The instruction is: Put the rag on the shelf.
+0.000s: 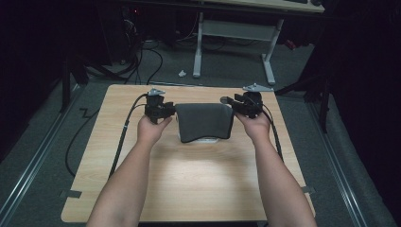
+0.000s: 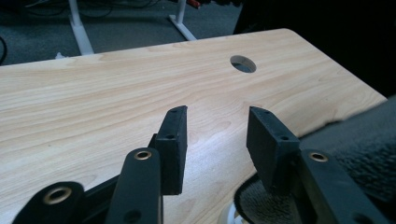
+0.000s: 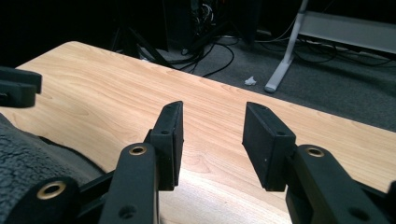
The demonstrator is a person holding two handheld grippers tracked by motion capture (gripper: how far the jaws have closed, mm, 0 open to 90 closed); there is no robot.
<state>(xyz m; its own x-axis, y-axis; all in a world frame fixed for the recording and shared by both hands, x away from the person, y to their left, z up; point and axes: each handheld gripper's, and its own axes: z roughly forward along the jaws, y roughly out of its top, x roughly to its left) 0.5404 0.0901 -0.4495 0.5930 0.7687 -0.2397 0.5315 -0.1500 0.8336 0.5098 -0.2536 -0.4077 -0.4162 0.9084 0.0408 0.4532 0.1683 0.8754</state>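
Observation:
A dark grey folded cloth (image 1: 204,121) lies on the wooden table (image 1: 189,179), in its far half, with something white (image 1: 208,140) peeking out under its near edge. My left gripper (image 1: 161,108) is at the cloth's left edge. In the left gripper view the left gripper (image 2: 217,140) is open, with bare wood between the jaws and the cloth (image 2: 359,140) just to their right. My right gripper (image 1: 241,103) is at the cloth's right edge. The right gripper (image 3: 212,140) is open too and holds nothing, with the cloth (image 3: 28,154) at its lower left.
A round hole (image 2: 243,64) pierces the tabletop near a far corner. Beyond the table stand a white desk frame (image 1: 234,33) and cables on grey carpet, with a crumpled white scrap (image 1: 182,73) on the floor. Bare wood stretches from the cloth to the table's near edge.

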